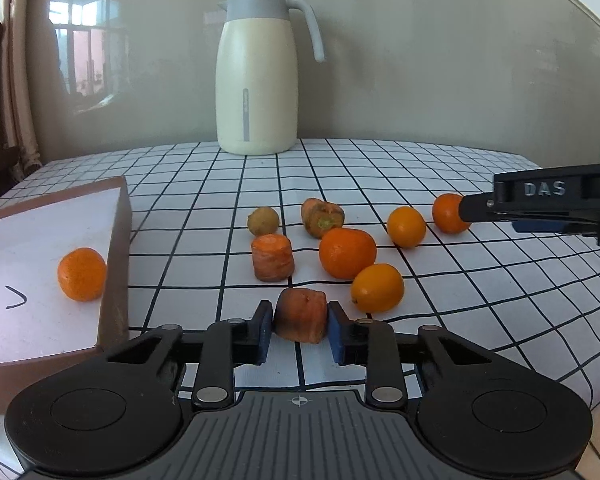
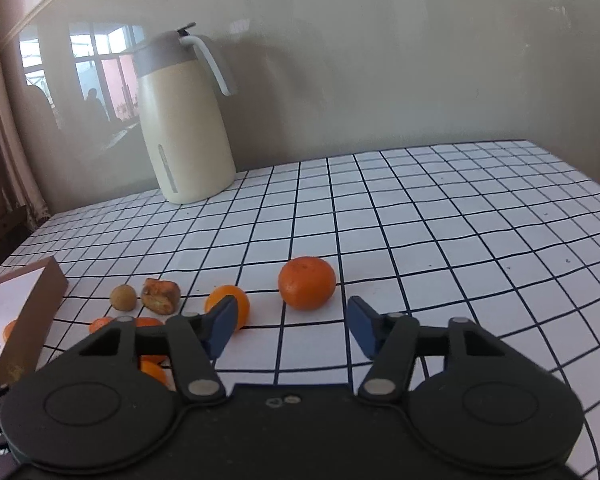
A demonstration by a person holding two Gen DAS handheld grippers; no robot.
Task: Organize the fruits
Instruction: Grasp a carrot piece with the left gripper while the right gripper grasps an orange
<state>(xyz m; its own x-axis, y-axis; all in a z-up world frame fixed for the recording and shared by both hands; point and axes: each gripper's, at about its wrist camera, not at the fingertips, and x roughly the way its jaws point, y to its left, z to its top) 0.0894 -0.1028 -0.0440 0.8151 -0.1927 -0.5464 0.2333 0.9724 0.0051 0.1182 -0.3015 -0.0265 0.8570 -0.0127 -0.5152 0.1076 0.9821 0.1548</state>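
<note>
My left gripper [image 1: 300, 326] is shut on a browned carrot chunk [image 1: 301, 319] just above the checked tablecloth. Ahead lie another carrot chunk [image 1: 273, 257], a carrot top [image 1: 322, 216], a small brown fruit [image 1: 263, 221], a big mandarin [image 1: 347, 253] and two small oranges [image 1: 377, 288] [image 1: 406, 227]. One mandarin [image 1: 81, 274] lies in the shallow box [image 1: 118, 248] on the left. My right gripper [image 2: 292, 326] is open and empty, with a mandarin [image 2: 307, 283] just beyond its fingertips; it enters the left wrist view [image 1: 476, 210] from the right.
A cream thermos jug [image 1: 257, 76] stands at the back by the wall. The checked table [image 2: 460, 220] stretches to the right. The box also shows in the right wrist view [image 2: 32, 320] at the left, beside an orange [image 2: 228, 304].
</note>
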